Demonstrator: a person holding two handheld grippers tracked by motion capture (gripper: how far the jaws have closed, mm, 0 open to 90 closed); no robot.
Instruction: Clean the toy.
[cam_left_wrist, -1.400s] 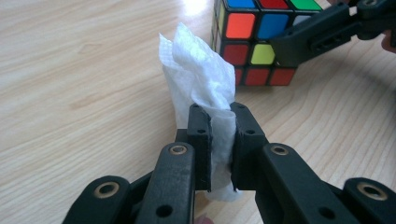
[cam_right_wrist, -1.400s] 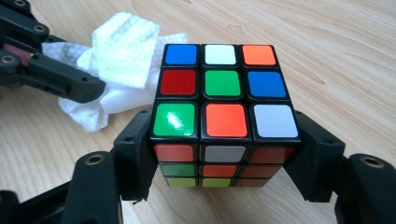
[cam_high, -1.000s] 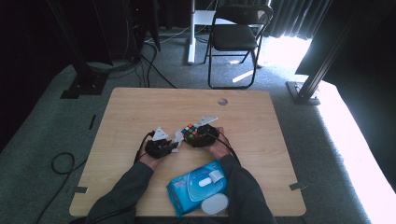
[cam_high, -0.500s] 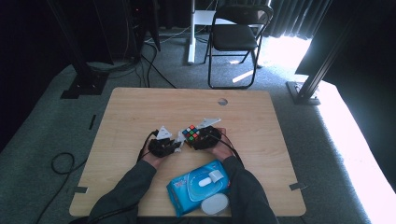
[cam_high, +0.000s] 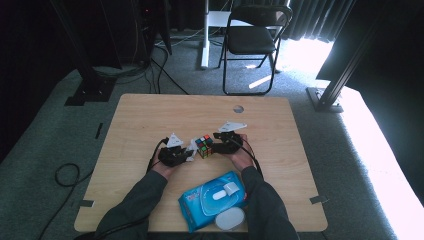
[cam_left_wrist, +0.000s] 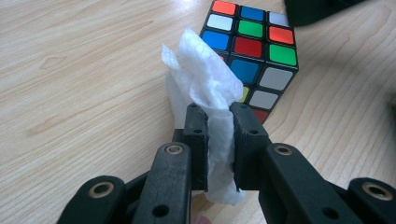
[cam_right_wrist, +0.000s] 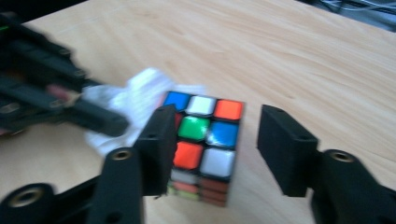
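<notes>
Two grippers: left gripper (cam_left_wrist: 218, 140) pinches wipe (cam_left_wrist: 205, 88); right gripper (cam_right_wrist: 212, 140), jaws just closing, straddles cube (cam_right_wrist: 203, 140), now farther from the wipes pack (cam_high: 212, 200).

Jaws of the right gripper (cam_right_wrist: 212, 149) just narrowed around the puzzle cube (cam_right_wrist: 201, 140), one pad beside its face, the other off it; shifted slightly rightward in the high view. Cube now more exposed between the grippers.

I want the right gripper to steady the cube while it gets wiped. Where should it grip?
Grip the cube across two opposite flat side faces, coming in from the side away from the wipe. Its sides are parallel and it sits flat on the table, so the right gripper, jaws already astride it, should hold squarely.
</notes>
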